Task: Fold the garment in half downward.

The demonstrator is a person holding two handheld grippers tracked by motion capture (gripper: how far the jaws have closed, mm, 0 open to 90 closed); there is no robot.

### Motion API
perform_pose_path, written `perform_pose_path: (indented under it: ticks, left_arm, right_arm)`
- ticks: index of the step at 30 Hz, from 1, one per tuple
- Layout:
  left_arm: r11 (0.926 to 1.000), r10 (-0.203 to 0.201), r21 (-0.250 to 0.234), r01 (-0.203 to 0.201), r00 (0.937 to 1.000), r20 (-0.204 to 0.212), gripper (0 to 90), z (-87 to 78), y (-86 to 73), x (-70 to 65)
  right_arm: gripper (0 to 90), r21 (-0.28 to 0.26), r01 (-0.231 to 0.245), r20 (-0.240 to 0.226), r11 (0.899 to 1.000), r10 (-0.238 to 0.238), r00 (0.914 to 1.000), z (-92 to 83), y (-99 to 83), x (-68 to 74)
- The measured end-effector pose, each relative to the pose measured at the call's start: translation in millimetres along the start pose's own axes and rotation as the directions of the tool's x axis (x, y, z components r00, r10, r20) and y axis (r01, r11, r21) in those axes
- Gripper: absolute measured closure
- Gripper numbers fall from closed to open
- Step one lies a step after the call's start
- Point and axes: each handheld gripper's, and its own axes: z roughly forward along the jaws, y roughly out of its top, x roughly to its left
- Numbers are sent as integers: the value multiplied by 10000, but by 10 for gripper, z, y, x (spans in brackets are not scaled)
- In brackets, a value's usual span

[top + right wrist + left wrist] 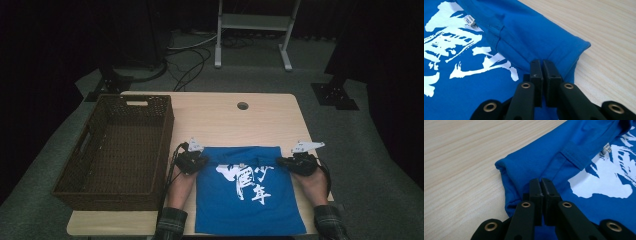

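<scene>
A blue T-shirt with white brush lettering lies flat on the wooden table, its top part folded over toward the person. My left gripper is at the fold's left corner and my right gripper at its right corner. In the left gripper view the black jaws are pressed together on the blue cloth near the folded corner. The right gripper view has the jaws pinched the same way on the shirt. A small white label sits at the collar.
A dark woven basket stands on the table's left half, close to my left gripper. A round cable hole is at the table's far middle. Beyond the table are cables and a white stand on the floor.
</scene>
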Motion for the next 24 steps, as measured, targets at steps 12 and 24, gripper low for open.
perform_pose_path:
  ticks: [12, 24]
  left_arm:
    - [9996, -232, 130, 244, 9963, -832, 878, 196, 200, 115]
    - [9991, -364, -249, 343, 9956, -865, 878, 416, 369, 396]
  right_arm:
    - [864, -156, -384, 419, 9991, 390, 9984, 161, 121, -153]
    - [864, -411, -841, 763, 9956, 871, 9933, 403, 316, -455]
